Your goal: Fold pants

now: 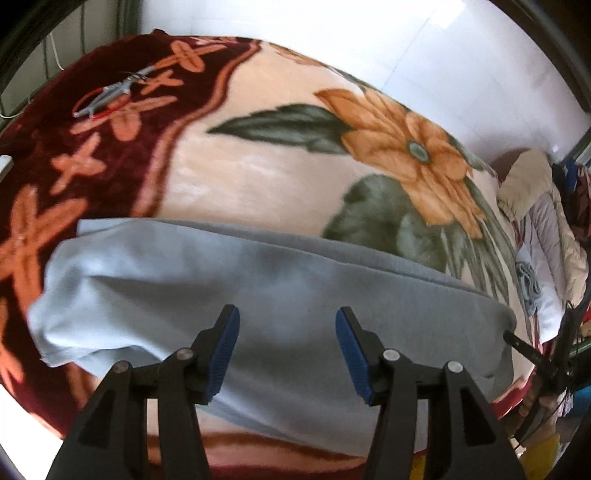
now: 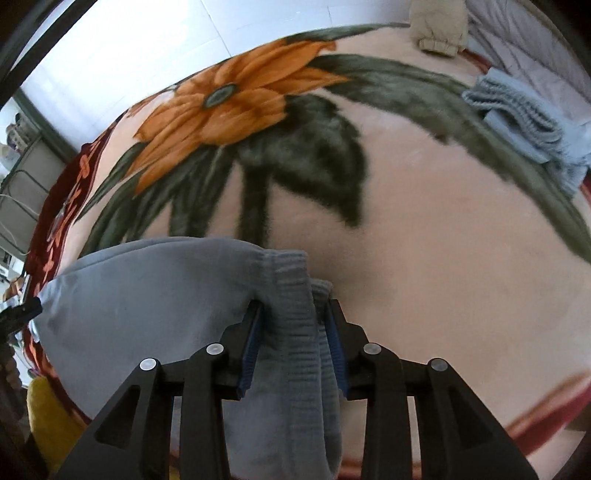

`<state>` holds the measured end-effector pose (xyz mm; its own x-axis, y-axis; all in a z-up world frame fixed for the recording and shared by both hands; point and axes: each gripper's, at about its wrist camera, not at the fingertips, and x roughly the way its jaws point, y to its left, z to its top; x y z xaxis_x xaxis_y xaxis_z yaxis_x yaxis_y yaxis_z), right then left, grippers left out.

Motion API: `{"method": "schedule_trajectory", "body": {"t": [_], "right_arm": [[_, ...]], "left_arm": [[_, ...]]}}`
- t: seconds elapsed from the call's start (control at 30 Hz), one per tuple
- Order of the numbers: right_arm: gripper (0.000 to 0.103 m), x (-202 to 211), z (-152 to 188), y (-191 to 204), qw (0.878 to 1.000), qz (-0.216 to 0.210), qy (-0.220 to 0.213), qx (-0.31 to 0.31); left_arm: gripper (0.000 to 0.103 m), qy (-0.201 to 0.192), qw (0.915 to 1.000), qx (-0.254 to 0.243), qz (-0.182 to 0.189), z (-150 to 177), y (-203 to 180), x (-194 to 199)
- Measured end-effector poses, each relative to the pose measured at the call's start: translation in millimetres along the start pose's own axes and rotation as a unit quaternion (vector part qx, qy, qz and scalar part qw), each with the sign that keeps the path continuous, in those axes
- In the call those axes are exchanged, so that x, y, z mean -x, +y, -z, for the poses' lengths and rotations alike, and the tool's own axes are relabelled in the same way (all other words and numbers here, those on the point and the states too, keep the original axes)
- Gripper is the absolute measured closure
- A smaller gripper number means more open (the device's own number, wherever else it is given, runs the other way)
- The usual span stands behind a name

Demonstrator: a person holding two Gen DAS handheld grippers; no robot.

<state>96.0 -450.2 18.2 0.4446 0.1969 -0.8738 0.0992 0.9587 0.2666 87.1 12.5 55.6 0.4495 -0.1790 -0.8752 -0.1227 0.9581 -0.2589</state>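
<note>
Light blue-grey pants (image 1: 258, 277) lie folded in a long strip across a floral blanket (image 1: 258, 177) on a bed. My left gripper (image 1: 287, 314) hovers over the middle of the strip, open, with nothing between its blue pads. In the right wrist view the same pants (image 2: 147, 295) end in a ribbed waistband (image 2: 291, 332). That band runs flat between the pads of my right gripper (image 2: 294, 304), which stand loosely on either side of it without pinching it. The pants' near edge is hidden under both grippers.
A folded blue knit garment (image 2: 524, 118) and a beige padded jacket (image 2: 439, 26) lie at the far right of the bed. A red and grey looped object (image 1: 107, 96) rests on the dark red border. White wall lies behind, and something yellow (image 2: 48, 417) sits below the bed's edge.
</note>
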Motion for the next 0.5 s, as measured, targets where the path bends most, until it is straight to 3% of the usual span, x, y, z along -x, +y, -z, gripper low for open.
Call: {"method": "schedule_trajectory", "body": {"t": [0.2,0.27,0.33,0.37,0.5], "right_arm": [[0.048,-2.8,3.3,-11.6,0.994,-0.051,-0.035,-0.085],[0.048,-4.2,5.5,-9.3,0.992,-0.068,-0.038,-0.099],[0.059,-2.0,7.4,-0.6,0.995,-0.04,-0.043,-0.083],[0.075,0.7,8.5,4.0,0.995,-0.039,-0.045,-0.079],[0.078,34.3,3.6,13.9,0.991,-0.028,-0.104,-0.075]], "left_arm": [[0.046,0.019,0.9998,0.001,-0.001,8.0,-5.8,-19.4],[0.046,0.016,0.9998,-0.005,-0.004,10.7,-7.4,-20.5],[0.046,0.015,0.9999,-0.005,-0.006,11.7,-7.8,-20.7],[0.046,0.014,0.9999,-0.005,-0.006,12.2,-7.9,-20.3],[0.046,0.016,0.9998,-0.012,-0.002,10.8,-9.0,-20.9]]}}
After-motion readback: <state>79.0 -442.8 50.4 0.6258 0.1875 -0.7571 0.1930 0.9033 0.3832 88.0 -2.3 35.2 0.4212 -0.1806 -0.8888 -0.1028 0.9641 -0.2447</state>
